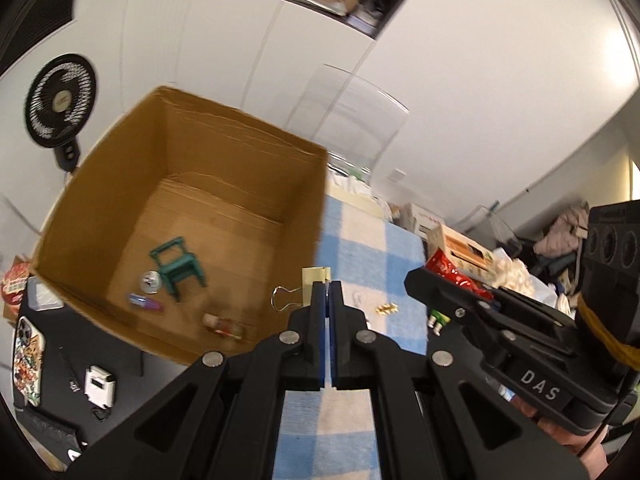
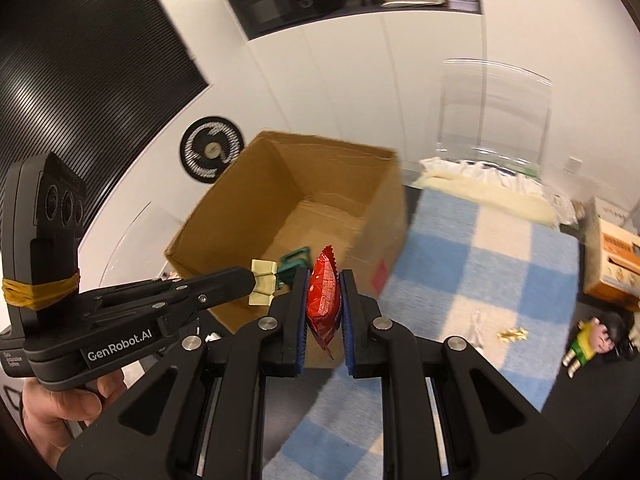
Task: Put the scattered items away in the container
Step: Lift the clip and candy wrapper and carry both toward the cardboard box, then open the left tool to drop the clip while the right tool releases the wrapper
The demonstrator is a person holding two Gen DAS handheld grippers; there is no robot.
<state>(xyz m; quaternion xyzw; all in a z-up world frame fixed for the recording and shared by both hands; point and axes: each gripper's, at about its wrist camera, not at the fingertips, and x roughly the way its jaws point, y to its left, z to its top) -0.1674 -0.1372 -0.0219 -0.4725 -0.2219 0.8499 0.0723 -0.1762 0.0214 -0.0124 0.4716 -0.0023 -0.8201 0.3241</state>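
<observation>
A: Why is the red snack packet (image 2: 323, 300) up off the bench?
B: The right gripper (image 2: 323, 312) pinches it for carrying toward the cardboard box (image 2: 288, 216).
A: And the binder clip (image 1: 298, 294)?
B: Clamped in the closed left gripper (image 1: 328, 304), beside the box.

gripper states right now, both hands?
Left gripper: jaws closed on a pale yellow binder clip, near the cardboard box.
Right gripper: jaws closed on a red snack packet.

Matt corrugated cardboard box (image 1: 120, 208); glossy crinkled foil packet (image 2: 323, 300); soft woven checked cloth (image 2: 492, 256); wire-handled metal binder clip (image 1: 298, 292)
</observation>
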